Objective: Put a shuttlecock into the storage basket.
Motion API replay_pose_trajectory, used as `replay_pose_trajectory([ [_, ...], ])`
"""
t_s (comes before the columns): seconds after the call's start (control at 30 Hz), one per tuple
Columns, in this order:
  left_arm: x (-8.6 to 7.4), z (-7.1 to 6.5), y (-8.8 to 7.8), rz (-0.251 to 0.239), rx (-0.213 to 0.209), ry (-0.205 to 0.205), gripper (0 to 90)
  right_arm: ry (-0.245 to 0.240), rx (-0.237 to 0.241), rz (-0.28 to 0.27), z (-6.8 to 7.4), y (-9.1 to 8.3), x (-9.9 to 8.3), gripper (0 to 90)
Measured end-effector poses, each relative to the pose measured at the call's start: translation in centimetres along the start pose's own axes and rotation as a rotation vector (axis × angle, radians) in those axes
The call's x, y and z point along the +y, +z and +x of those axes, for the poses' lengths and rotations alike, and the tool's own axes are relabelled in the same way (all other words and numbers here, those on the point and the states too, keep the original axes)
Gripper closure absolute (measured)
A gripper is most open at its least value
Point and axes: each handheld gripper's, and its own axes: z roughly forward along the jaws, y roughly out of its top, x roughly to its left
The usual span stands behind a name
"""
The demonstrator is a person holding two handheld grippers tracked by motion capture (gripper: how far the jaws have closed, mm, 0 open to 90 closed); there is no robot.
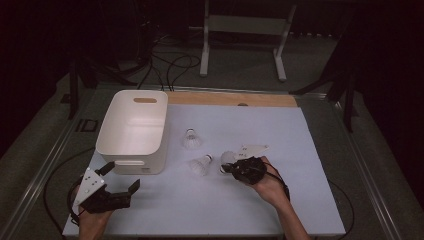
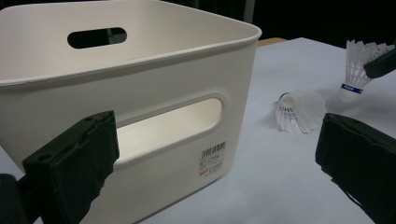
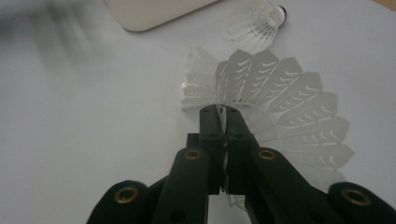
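The right tool (image 3: 223, 116) pinched a shuttlecock (image 3: 280, 102) by its feather skirt, low over the bench (image 1: 240, 200) right of the bin (image 1: 131, 131). The left tool (image 1: 120, 180) waited spread near the bin. Thin feathers might crush or slip free during transfer.

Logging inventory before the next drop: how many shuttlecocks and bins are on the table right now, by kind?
Shuttlecocks: 3, one upright, one on its side, one pinched in the right claw.
Bins: 1, white.
Total: 4
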Motion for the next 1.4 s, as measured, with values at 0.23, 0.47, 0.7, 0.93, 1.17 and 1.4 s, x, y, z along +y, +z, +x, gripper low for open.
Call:
replay_pose_trajectory([
  [0.23,0.0,0.0,0.0,0.001,0.000,0.001,0.0,0.002,-0.010,-0.013,0.1,-0.3,0.4,88.8],
  [0.47,0.0,0.0,0.0,0.002,0.000,0.001,0.0,0.005,-0.020,-0.026,0.2,-0.4,0.8,88.8],
  [0.7,0.0,0.0,0.0,0.001,0.000,0.001,0.0,0.004,-0.032,-0.041,0.3,-0.7,1.4,88.8],
  [0.93,0.0,0.0,0.0,0.003,-0.002,0.003,0.0,0.008,-0.043,-0.056,0.5,-1.0,2.1,88.8],
  [1.17,0.0,0.0,0.1,0.003,-0.003,0.003,0.0,0.006,-0.046,-0.067,0.6,-1.2,2.6,88.9],
  [1.4,0.0,0.0,0.1,0.003,-0.003,0.003,0.0,0.003,-0.049,-0.075,0.7,-1.3,3.1,88.9],
])
